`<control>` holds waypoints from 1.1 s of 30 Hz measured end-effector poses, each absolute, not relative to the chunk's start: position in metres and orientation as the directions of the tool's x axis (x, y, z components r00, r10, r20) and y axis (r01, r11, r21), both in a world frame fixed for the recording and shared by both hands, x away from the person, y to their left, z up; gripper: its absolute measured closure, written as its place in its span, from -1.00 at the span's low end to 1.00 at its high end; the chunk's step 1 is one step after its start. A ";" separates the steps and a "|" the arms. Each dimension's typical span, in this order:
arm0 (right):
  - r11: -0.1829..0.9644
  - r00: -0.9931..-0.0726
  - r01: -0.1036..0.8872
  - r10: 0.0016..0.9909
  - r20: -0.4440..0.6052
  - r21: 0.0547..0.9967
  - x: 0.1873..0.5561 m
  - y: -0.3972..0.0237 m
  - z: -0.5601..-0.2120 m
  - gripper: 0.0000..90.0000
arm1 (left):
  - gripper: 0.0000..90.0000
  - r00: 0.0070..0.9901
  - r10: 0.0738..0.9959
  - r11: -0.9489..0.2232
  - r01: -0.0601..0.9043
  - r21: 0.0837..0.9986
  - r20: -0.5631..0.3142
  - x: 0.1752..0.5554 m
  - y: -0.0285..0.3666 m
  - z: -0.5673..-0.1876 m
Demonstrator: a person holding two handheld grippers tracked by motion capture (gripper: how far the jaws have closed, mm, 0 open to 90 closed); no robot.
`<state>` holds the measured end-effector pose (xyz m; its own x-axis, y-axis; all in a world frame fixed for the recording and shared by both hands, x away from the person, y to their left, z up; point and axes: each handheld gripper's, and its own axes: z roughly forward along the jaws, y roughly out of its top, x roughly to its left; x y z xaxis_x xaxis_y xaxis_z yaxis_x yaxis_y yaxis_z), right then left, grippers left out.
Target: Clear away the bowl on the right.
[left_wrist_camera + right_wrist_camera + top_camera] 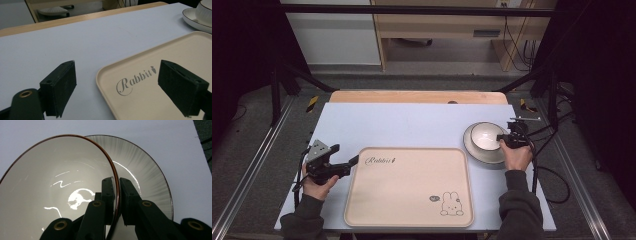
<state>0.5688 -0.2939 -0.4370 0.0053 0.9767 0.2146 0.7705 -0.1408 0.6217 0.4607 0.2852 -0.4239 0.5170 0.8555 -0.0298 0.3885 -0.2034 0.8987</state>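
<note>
Pinching the near rim of the bowl (57,185), the right gripper (117,195) has one jaw inside the wall and one outside, closed on the thin brown-edged lip. The bowl sits on the plate (150,182) at the right side of the table (412,125), just past the upper right corner of the tray (409,187). In the high view the right gripper (504,141) sits at the bowl's (486,136) right edge, with the plate (477,152) showing beneath it.

The left gripper (117,87) hovers with its jaws spread wide at the tray's (160,95) upper left corner, one jaw over bare table, the other over the tray beside the "Rabbit" lettering. It holds nothing.

The likely job is moving the bowl onto the tray, and the grip is the weak point. A glazed rim held at one spot leaves the bowl's weight hanging off to one side, so a lift could let it swing or slip from the pads. If it tilts on the way up, its foot may drag the plate or knock against it. A low carry could catch the tray's raised edge. Should the left gripper close on the tray corner and tug, the tray might slide under the arriving bowl.
</note>
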 end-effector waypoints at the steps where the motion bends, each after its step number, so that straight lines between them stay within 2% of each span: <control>1: -0.141 0.005 0.770 0.977 0.215 0.622 0.569 -0.294 -0.437 0.84 | -0.67 0.517 0.855 -0.203 0.389 0.899 -0.030 0.461 0.285 -0.424; 33: -0.131 -0.013 0.756 0.977 0.214 0.641 0.563 -0.293 -0.428 0.82 | -0.67 0.516 0.856 -0.203 0.389 0.898 -0.030 0.461 0.285 -0.424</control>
<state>0.5628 -0.2934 -0.4275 -0.0126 0.9767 0.2142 0.7564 -0.1308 0.6408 0.4608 0.2855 -0.4239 0.5162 0.8560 -0.0300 0.3892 -0.2032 0.8985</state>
